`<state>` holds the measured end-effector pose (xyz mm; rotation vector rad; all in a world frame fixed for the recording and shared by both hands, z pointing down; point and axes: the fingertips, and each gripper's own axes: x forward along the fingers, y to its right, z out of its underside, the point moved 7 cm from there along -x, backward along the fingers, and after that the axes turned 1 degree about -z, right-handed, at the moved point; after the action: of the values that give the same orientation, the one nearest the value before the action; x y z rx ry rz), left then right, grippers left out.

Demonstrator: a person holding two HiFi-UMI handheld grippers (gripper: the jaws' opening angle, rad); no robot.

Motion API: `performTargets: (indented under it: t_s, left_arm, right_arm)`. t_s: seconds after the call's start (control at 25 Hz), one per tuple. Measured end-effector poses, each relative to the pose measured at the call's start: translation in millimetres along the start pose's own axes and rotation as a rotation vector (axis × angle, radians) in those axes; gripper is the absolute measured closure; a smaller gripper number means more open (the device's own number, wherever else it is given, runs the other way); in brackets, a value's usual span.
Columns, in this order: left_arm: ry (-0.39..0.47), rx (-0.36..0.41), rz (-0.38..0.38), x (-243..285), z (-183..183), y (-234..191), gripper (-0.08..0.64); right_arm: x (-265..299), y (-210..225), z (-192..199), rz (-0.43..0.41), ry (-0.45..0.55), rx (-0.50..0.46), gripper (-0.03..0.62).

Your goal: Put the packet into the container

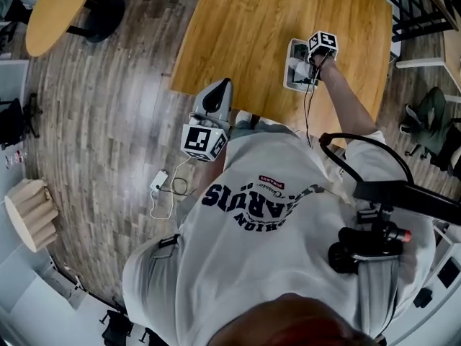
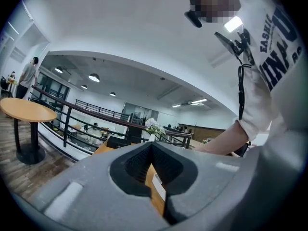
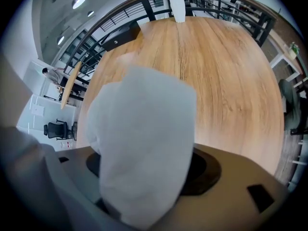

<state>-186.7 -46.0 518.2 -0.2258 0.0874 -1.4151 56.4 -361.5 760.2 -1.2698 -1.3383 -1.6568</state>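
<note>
You are at the carrying-and-lowering step: the packet is gripped but not yet released.

Your right gripper [image 1: 310, 65] points steeply down over the far right part of the wooden table [image 1: 252, 27]. Its jaws are clamped on the packet [image 3: 144, 143], a soft white bundle that fills the middle of the right gripper view and bulges out past the jaws. From the head view, this gripper hangs directly over the container [image 1: 289, 63], a pale rectangular tray lying flat on the table. Neither view shows whether the packet's lower end already touches the tray, because the packet itself hides the tray in the right gripper view.

Your left gripper [image 1: 222, 86] is held level near your body at the table's near edge, well apart from the container. Its jaw tips are pressed together with nothing between them.

The next move likely calls for bringing the packet within the tray's walls, keeping it centred, then parting the right jaws so the soft bundle drops in rather than catching on the rim.
</note>
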Motion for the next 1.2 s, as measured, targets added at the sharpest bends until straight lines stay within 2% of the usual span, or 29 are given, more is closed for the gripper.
performTargets:
  t_s: [0.24, 0.48, 0.68, 1.04, 1.2]
  left_arm:
    - [0.02, 0.034, -0.038, -9.6, -4.8, -6.3, 0.563]
    - [0.016, 0.061, -0.052, -9.4, -6.8, -11.7, 0.563]
    - [0.019, 0.069, -0.051, -6.0, -10.6, -14.0, 0.563]
    - [0.009, 0.087, -0.007, 10.1, -16.9, -11.8, 0.563]
    - [0.004, 0.103, -0.014, 15.7, -19.2, -11.8, 0.563]
  right_arm:
    - [16.7, -2.4, -9.0, 0.076, -0.039, -0.004, 0.262]
    - [36.4, -2.9, -11.0, 0.114, -0.067, 0.02, 0.264]
    - [44.1, 1.4, -7.5, 0.121, -0.078, 0.045, 0.264]
    - [42.1, 0.5, -8.4, 0.089, -0.07, 0.067, 0.264]
    - [41.8, -0.7, -5.9, 0.072, -0.089, 0.084, 0.26]
